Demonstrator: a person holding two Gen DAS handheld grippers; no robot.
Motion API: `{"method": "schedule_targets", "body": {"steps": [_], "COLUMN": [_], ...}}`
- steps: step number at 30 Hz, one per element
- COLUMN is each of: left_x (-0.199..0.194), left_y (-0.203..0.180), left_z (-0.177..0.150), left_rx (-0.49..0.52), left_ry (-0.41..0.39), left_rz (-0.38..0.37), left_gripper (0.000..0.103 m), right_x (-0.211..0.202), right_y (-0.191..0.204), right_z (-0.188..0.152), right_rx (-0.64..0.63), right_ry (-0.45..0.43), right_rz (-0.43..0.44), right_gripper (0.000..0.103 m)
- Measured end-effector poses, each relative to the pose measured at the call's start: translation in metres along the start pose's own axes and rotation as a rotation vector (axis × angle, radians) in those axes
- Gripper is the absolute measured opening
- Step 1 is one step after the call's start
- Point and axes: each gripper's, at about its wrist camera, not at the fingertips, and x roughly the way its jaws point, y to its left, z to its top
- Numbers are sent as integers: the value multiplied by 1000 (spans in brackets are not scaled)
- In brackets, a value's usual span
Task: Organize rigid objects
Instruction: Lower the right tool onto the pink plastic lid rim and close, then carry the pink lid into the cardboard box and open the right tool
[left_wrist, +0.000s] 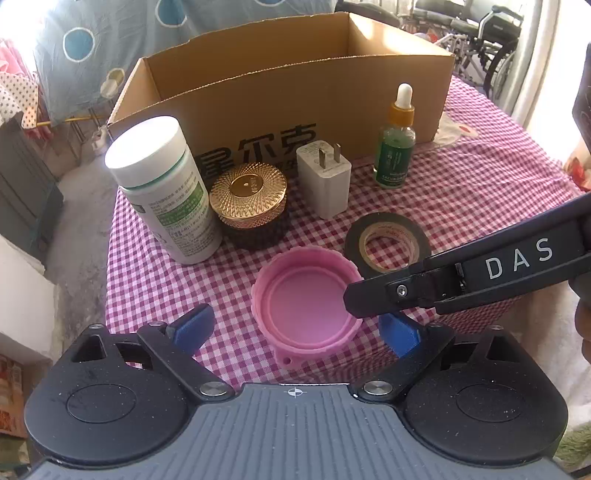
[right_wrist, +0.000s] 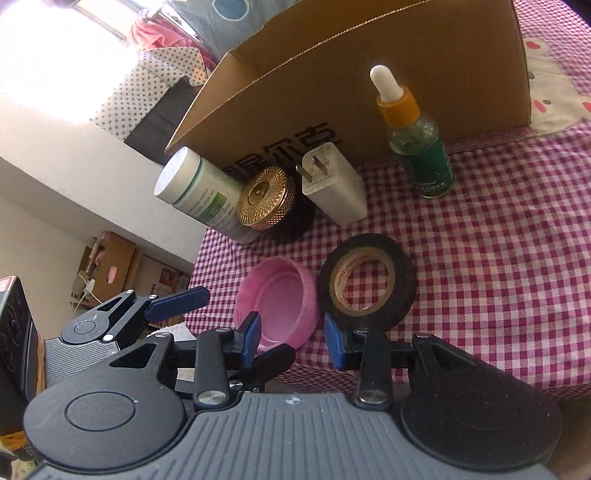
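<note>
A pink lid lies upside down on the checked tablecloth, between the open blue fingers of my left gripper. My right gripper is open and empty, low at the table's front edge, just before the pink lid and a black tape roll. Its arm crosses the left wrist view over the lid's right rim. Behind stand a white bottle, a gold-lidded jar, a white charger plug and a green dropper bottle.
An open cardboard box stands at the back of the table, behind the row of objects. The tape roll lies flat right of the lid. The table's left edge drops to a concrete floor. Wheelchairs stand far behind at the right.
</note>
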Motion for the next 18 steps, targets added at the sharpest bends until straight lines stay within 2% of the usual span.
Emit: {"method": "schedule_targets", "body": {"steps": [9, 15, 18], "left_x": [12, 13, 11], "left_y": [-1, -6, -7], "left_z": [1, 2, 1], "left_rx": [23, 31, 35], "left_ry": [24, 9, -3], "left_rz": [-24, 2, 19], "left_gripper": [74, 73, 72], "right_x": [14, 21, 27], "right_y": [4, 3, 6], "right_z": [4, 8, 9], "right_rx": [-1, -5, -27], "right_ry": [21, 7, -1], "right_rz": [-19, -37, -60], "right_gripper": [31, 29, 23]}}
